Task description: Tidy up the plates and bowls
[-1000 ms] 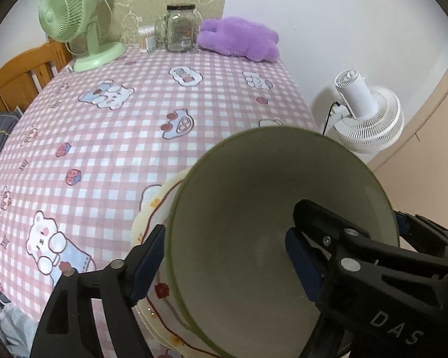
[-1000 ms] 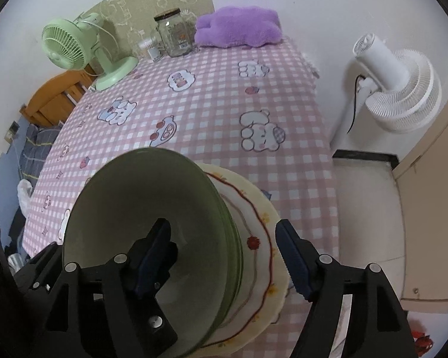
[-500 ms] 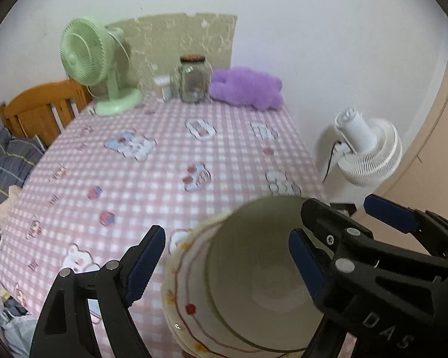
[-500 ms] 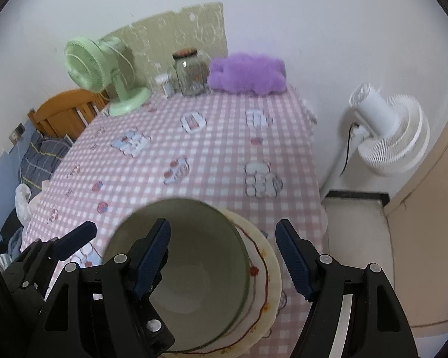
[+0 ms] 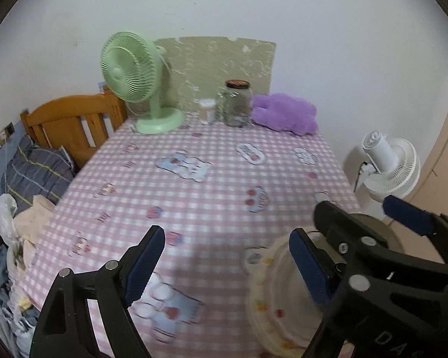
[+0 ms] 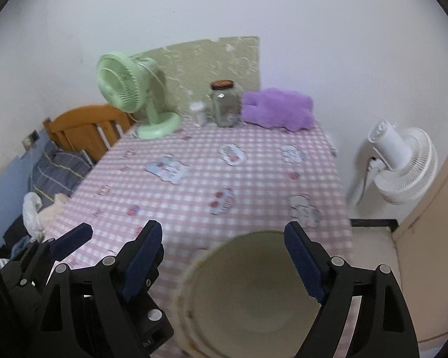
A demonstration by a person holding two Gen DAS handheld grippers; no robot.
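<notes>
With the green round bowl nested on the cream patterned plate at the table's near right edge, both the left gripper, wide and empty, and the right gripper, jaws opening around nothing, should lift clear straight upward without nudging the stack.

Soft, even indoor light; fisheye-curved edges, dark corners, slight motion blur.

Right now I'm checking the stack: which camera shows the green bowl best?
The right wrist view: the green bowl fills the foreground, open side up, on the plate. The left wrist view shows only its edge behind the right gripper.
</notes>
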